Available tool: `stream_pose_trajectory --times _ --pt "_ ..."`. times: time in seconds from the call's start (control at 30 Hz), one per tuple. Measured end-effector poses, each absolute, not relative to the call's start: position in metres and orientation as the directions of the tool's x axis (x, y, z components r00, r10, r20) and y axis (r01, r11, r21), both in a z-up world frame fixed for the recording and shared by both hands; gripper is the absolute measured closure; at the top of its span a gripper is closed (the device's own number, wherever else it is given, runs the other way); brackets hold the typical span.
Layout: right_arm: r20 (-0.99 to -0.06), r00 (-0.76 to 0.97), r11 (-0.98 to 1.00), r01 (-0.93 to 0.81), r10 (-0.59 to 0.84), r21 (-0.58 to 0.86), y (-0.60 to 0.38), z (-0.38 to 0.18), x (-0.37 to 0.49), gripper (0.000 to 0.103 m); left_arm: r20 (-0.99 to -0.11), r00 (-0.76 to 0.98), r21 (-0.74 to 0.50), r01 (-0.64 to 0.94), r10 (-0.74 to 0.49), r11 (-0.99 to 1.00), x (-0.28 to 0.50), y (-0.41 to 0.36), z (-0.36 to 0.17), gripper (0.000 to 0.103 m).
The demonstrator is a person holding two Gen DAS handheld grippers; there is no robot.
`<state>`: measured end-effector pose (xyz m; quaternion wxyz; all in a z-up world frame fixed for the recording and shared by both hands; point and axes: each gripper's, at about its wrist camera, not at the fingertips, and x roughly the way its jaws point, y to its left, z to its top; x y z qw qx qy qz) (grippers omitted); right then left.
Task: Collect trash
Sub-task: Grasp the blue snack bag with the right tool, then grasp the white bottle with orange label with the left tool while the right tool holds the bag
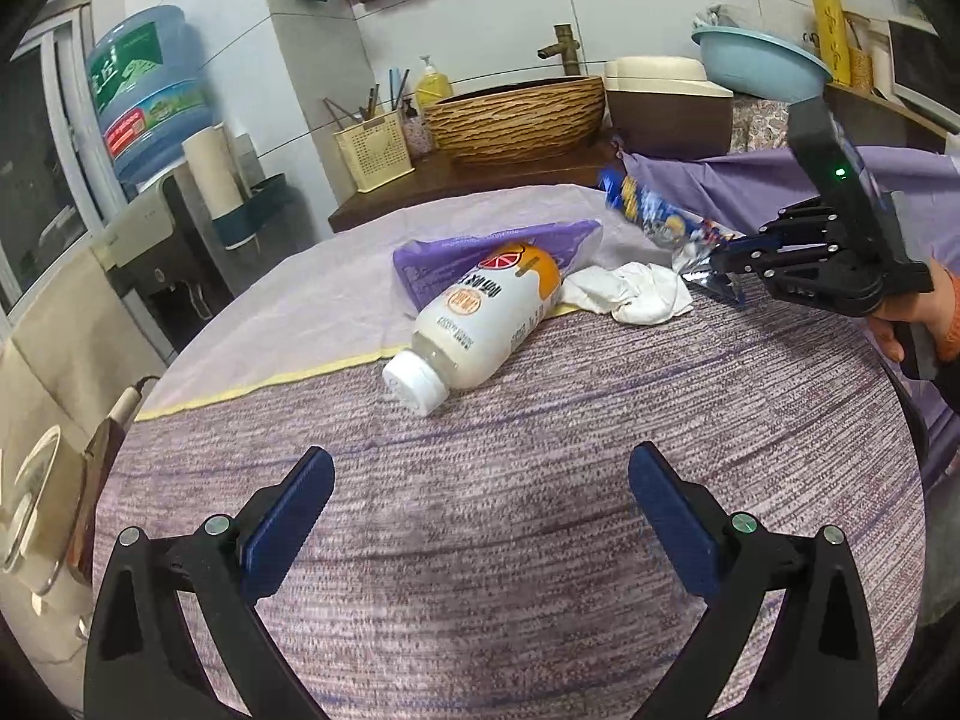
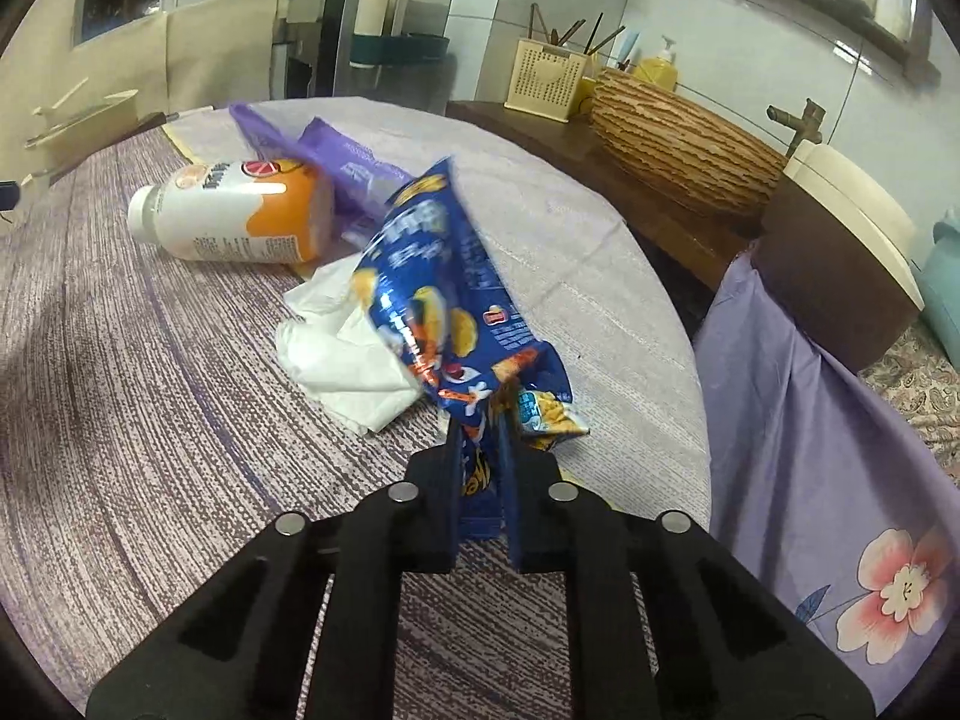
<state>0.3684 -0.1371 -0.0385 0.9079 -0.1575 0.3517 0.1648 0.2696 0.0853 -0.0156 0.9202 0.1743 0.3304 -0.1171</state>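
Note:
My right gripper is shut on a blue snack bag and holds it raised over the table; the bag also shows in the left wrist view, with the right gripper at the table's right side. A white and orange bottle lies on its side mid-table, also in the right wrist view. A crumpled white tissue lies beside it. A purple wrapper lies behind the bottle. My left gripper is open and empty, short of the bottle.
The round table has a purple woven cloth. A wooden counter behind holds a ribbed basin, a utensil basket and a brown box. A purple floral cloth hangs at the right. A water dispenser stands left.

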Motion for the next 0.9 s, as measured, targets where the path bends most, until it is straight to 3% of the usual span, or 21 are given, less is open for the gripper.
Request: stream_pose_trajectory --times 0.33,0.63,0.9 --pt "-0.640 0.734 0.914 -0.388 0.229 -0.118 -0.156 -0.012 0.337 0.097 -0.687 0.723 0.317 0.394 -0.078 0.863 0.336 0.066 -0.022 0.005" --pt "-0.621 0.738 0.926 -0.374 0.265 -0.050 -0.172 -0.006 0.308 0.097 -0.779 0.613 0.260 0.505 -0.130 0.823 0.381 0.050 -0.037 0.009" --pt "-0.613 0.737 0.929 -0.370 0.283 -0.016 -0.177 -0.008 0.297 0.097 -0.779 0.626 0.398 0.538 -0.036 0.743 0.400 0.025 -0.044 0.009"
